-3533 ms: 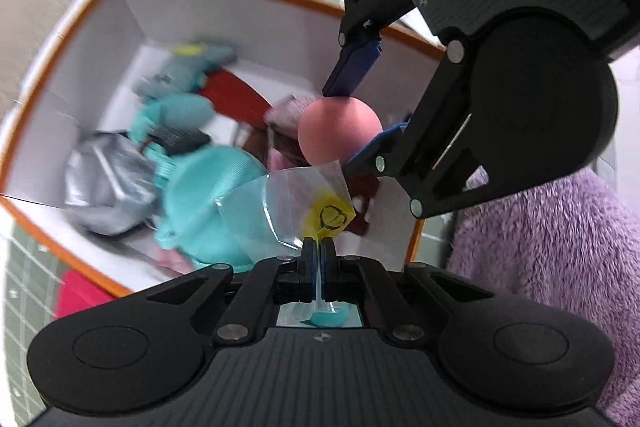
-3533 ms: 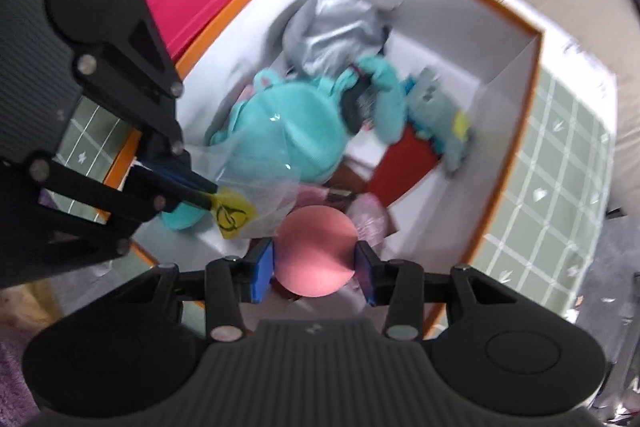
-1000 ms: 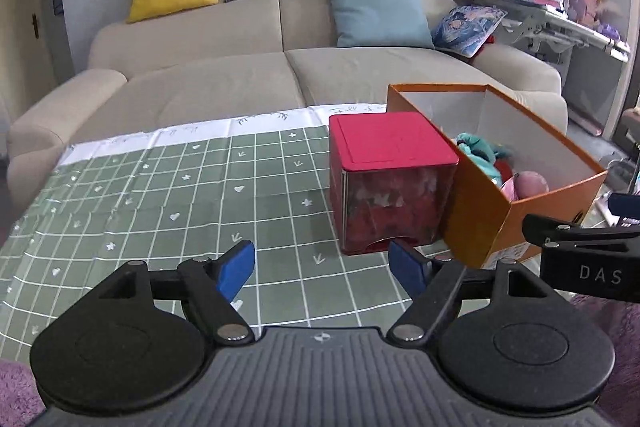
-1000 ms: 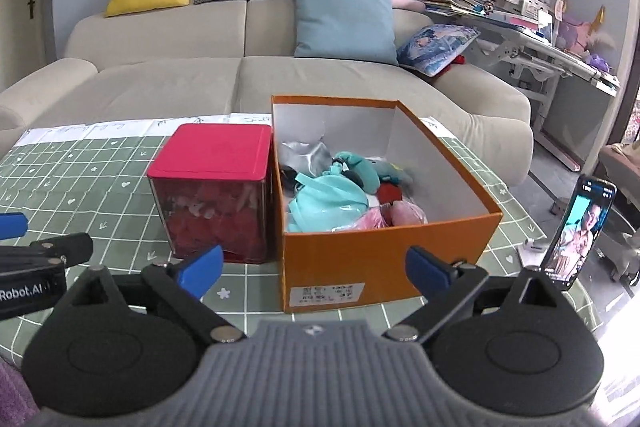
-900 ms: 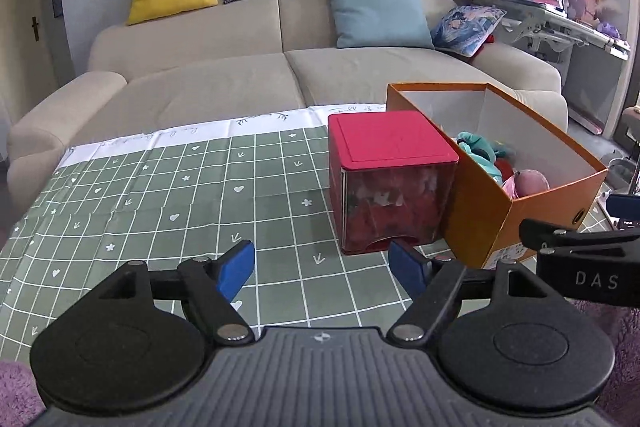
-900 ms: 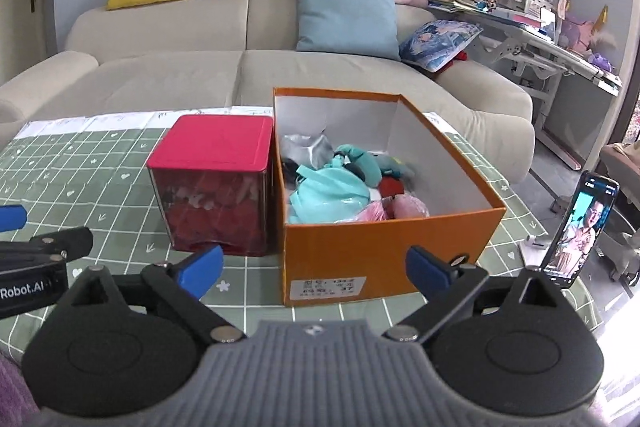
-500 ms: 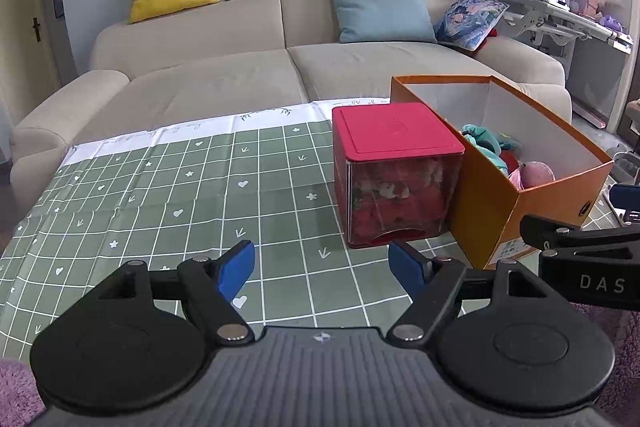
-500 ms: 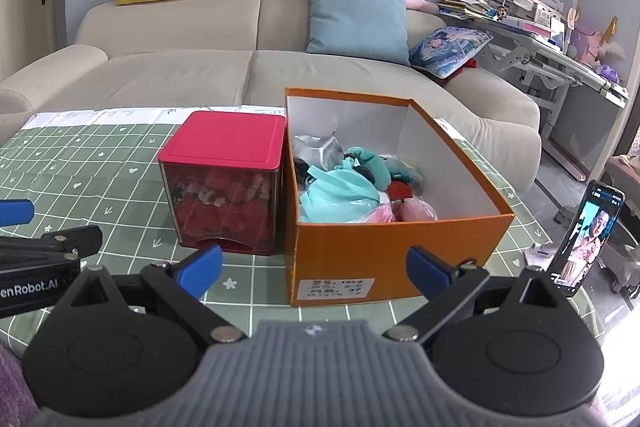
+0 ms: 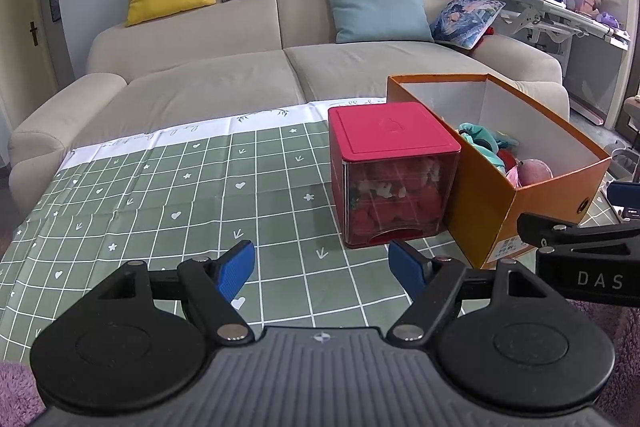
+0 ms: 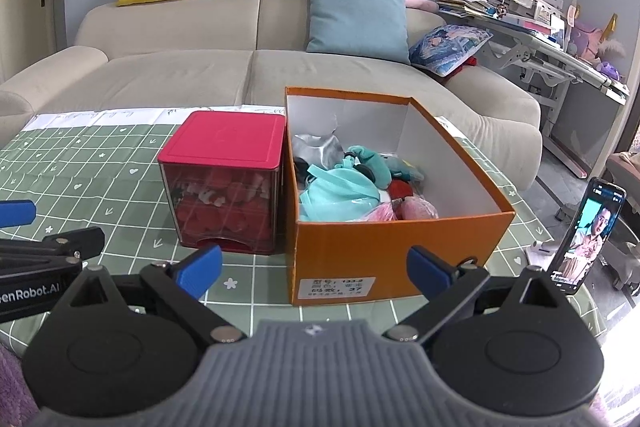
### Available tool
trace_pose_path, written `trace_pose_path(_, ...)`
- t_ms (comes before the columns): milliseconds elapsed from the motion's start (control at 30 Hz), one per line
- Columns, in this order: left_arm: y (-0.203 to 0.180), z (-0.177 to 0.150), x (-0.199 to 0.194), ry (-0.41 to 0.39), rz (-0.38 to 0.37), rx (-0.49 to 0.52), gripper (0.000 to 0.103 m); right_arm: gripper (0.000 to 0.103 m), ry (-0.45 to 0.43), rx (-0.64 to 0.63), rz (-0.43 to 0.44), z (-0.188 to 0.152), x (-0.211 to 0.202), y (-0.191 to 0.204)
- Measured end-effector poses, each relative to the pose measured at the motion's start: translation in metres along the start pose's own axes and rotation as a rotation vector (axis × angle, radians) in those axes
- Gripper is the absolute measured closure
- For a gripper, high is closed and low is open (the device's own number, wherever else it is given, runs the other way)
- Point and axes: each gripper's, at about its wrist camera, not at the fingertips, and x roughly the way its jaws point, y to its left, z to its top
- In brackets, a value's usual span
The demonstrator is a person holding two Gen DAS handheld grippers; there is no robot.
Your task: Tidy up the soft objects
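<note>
An orange cardboard box stands on the green checked tablecloth and holds several soft things: a teal plush, a grey piece, a pink ball and something red. In the left wrist view the same orange box is at the right, with the pink ball showing over its rim. My left gripper is open and empty, hovering over the cloth in front of the red cube. My right gripper is open and empty, in front of the box's near wall.
A red-lidded clear cube full of red items stands against the box's left side. A phone is propped upright at the table's right edge. A beige sofa with cushions lies behind, a cluttered desk to the right.
Some seconds back my right gripper held the pink ball and my left a clear bag over the box; both now stand open and empty, drawn back. Over the last second little has shifted.
</note>
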Motion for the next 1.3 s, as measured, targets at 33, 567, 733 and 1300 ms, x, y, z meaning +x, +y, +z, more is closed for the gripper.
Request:
trace_pose_path(33,0.0002,0.0005,0.0002,0.000,0.001,0.001,0.014,0.006,-0.001,0.000,0.001,0.0000,0.0001,0.0000)
trace_pose_path(567,0.0021,0.0025,0.0004,0.001,0.004,0.007,0.014,0.006,0.002,-0.008,0.003,-0.0009,0.0008,0.0005)
trace_pose_path(733,0.0019,0.0025,0.0002,0.001,0.004,0.007,0.014,0.006,0.005,-0.002,0.004,-0.0016,0.0014,-0.0012)
trace_pose_path(1300,0.0059,0.0032,-0.0008,-0.002,0.006,-0.017,0.014,0.006,0.009,-0.001,0.004,-0.0019,0.0033,-0.0023)
